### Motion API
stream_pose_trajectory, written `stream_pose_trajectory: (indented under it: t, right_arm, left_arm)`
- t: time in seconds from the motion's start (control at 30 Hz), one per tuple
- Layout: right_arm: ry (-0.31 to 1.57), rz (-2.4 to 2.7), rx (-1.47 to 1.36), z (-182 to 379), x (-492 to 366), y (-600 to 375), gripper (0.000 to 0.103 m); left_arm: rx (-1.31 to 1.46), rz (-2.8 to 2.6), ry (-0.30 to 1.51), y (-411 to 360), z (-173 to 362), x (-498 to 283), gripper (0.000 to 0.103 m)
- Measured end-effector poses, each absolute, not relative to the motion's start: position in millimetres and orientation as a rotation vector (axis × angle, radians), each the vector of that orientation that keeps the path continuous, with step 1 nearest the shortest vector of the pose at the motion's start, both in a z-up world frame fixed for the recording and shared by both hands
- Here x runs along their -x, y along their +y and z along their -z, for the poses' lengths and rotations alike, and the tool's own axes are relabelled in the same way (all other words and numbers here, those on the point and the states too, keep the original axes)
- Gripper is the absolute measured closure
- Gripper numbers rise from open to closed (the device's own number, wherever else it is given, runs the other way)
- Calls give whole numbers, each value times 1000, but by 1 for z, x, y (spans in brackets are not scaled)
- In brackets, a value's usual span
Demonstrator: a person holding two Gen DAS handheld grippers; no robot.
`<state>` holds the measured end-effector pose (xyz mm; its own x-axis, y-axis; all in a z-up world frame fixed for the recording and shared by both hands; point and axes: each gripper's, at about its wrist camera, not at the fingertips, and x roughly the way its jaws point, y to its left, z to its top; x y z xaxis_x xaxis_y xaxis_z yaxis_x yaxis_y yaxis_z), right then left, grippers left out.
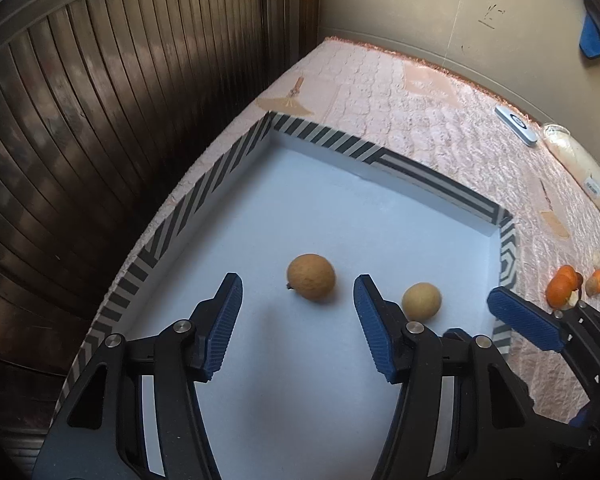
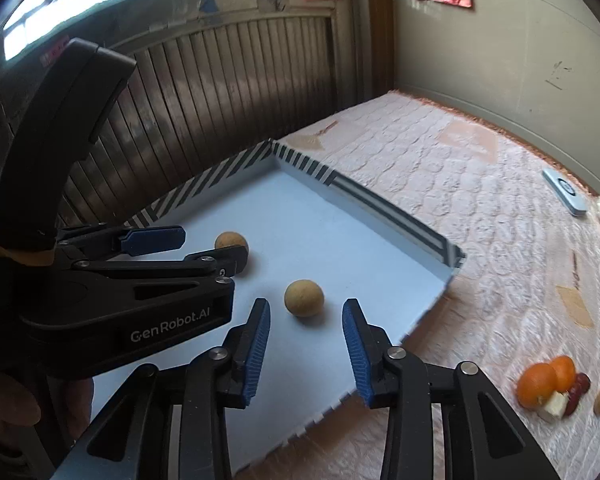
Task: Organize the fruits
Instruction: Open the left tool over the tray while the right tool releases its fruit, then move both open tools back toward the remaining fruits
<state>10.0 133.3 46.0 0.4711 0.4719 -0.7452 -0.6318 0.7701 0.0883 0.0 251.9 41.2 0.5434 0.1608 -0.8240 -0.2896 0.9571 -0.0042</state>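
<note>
Both grippers gape wide, holding nothing: the left gripper [image 1: 298, 294] over the tray [image 1: 432, 178] behind the larger brown fruit [image 1: 311, 277], the right gripper [image 2: 306, 320] behind the smaller fruit [image 2: 304, 297]. Oranges [image 2: 544, 382] lie right on the cloth.

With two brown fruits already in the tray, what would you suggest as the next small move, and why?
Probably swing the right gripper, open and empty over the tray, toward the oranges on the cloth. Both brown fruits already lie inside, and the oranges are outside.
</note>
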Motion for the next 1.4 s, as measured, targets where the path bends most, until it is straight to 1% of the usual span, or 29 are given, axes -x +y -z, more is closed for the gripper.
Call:
stream_pose_trajectory:
  t: [0.27,0.53,0.73,1.0,1.4]
  right_arm:
    - [781,-597,150,-66,13,82,60]
    - [756,-501,103,-67,29,20,60]
    - [764,-408,62,-65,35,-34,60]
    - [779,-319,17,-58,39,-90,60]
    - [815,-293,-9,-45,26,-113,60]
  left_arm:
    - [111,-219,890,213,-64,20,45]
    - [44,-104,862,149,-74,32,45]
    - [15,-32,869,108,-71,32,45]
    - [-19,30,876,73,-60,25,45]
    - [-37,112,927,44,-35,-2,45]
